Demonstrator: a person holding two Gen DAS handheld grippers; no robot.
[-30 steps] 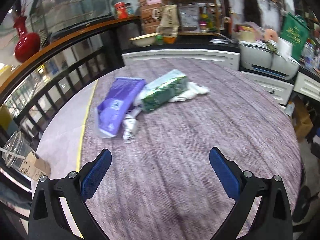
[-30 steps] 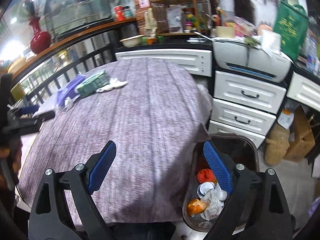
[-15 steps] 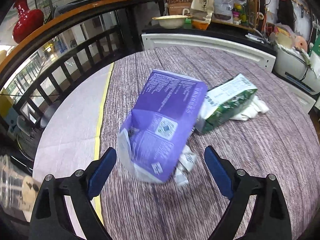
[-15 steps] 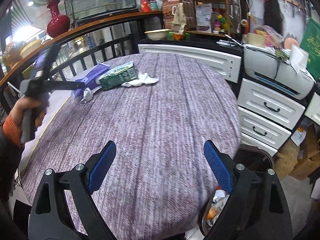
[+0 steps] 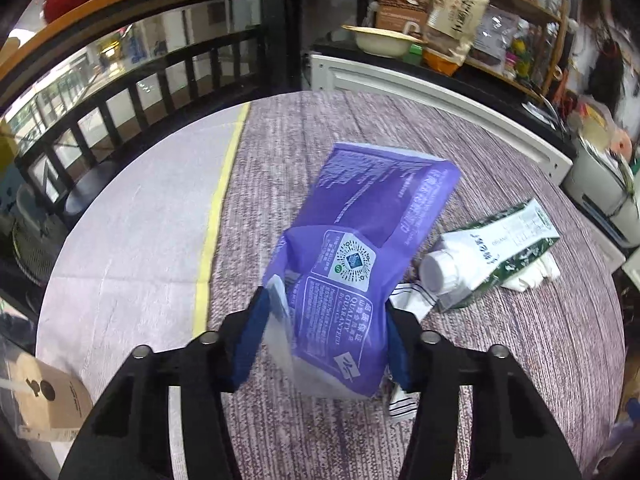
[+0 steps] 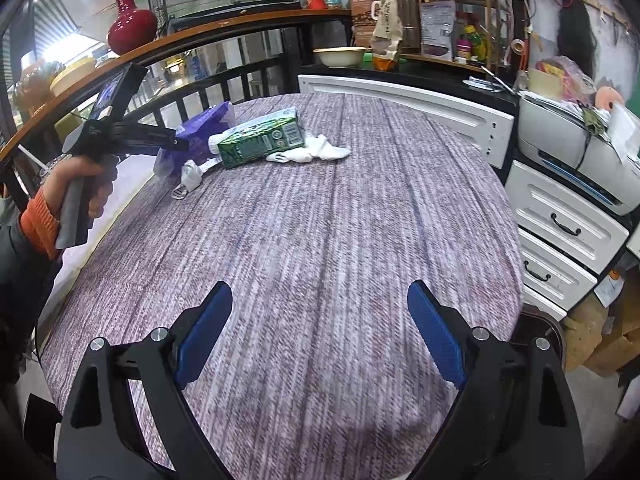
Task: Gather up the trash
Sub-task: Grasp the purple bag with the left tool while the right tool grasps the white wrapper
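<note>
The crinkled purple plastic bag [image 5: 360, 280] lay at the far left of the round, purple-clothed desk [image 6: 340, 240], its near end enclosed by the closing jaws of the left gripper [image 5: 326, 344]. A green-and-white carton [image 5: 496, 256] lay just right. The right gripper [image 6: 320, 332] was held wide open and empty.

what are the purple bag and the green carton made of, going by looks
Purple bag: thin glossy plastic film, it seems; it creases and has a clear crumpled edge by the closing left gripper.
Green carton: coated paperboard, probably; flat printed panels, folded edges, a white, likely plastic screw cap.
</note>
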